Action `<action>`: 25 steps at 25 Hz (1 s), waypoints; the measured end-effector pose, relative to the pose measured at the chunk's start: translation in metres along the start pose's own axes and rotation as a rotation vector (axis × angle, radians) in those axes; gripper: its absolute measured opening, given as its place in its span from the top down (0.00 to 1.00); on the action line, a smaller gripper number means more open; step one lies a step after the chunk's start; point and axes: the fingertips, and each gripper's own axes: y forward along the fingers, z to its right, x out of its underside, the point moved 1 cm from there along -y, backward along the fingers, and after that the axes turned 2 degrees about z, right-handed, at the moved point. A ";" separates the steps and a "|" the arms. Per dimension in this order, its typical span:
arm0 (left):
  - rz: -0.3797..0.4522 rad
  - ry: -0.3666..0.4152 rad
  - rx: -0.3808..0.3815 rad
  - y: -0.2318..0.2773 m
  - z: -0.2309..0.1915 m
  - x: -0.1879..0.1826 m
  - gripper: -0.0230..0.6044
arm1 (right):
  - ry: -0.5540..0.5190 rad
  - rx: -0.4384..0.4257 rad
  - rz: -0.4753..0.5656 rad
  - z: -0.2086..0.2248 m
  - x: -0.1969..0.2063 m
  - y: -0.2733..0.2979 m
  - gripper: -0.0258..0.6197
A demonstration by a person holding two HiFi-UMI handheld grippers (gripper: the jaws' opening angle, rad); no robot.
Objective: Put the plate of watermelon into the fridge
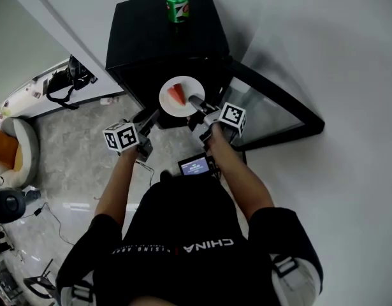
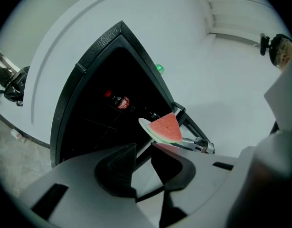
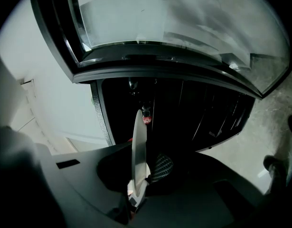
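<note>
A white plate (image 1: 171,101) with a red watermelon wedge (image 1: 177,93) is held level in front of the open black fridge (image 1: 162,37). My right gripper (image 1: 197,102) is shut on the plate's right rim. In the right gripper view the plate (image 3: 138,141) shows edge-on between the jaws, facing the dark fridge interior (image 3: 193,108). My left gripper (image 1: 152,116) hangs just left of and below the plate, open and empty. In the left gripper view the wedge (image 2: 166,128) and plate float beyond my left gripper (image 2: 143,160).
The fridge's glass door (image 1: 272,110) stands swung out to the right. A green can (image 1: 177,5) and another can stand on the fridge top. A cola bottle (image 2: 123,102) sits inside. A black bag (image 1: 68,81) lies by the left wall.
</note>
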 end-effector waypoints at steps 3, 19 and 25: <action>-0.001 0.006 0.019 -0.002 0.003 -0.005 0.84 | -0.006 -0.005 0.022 -0.008 -0.001 0.000 0.91; -0.023 -0.001 -0.021 0.002 -0.015 0.001 0.84 | 0.014 0.025 0.021 0.009 -0.006 0.013 0.91; -0.033 -0.016 -0.046 0.000 -0.014 0.013 0.84 | 0.018 0.031 0.042 0.019 -0.007 0.020 0.91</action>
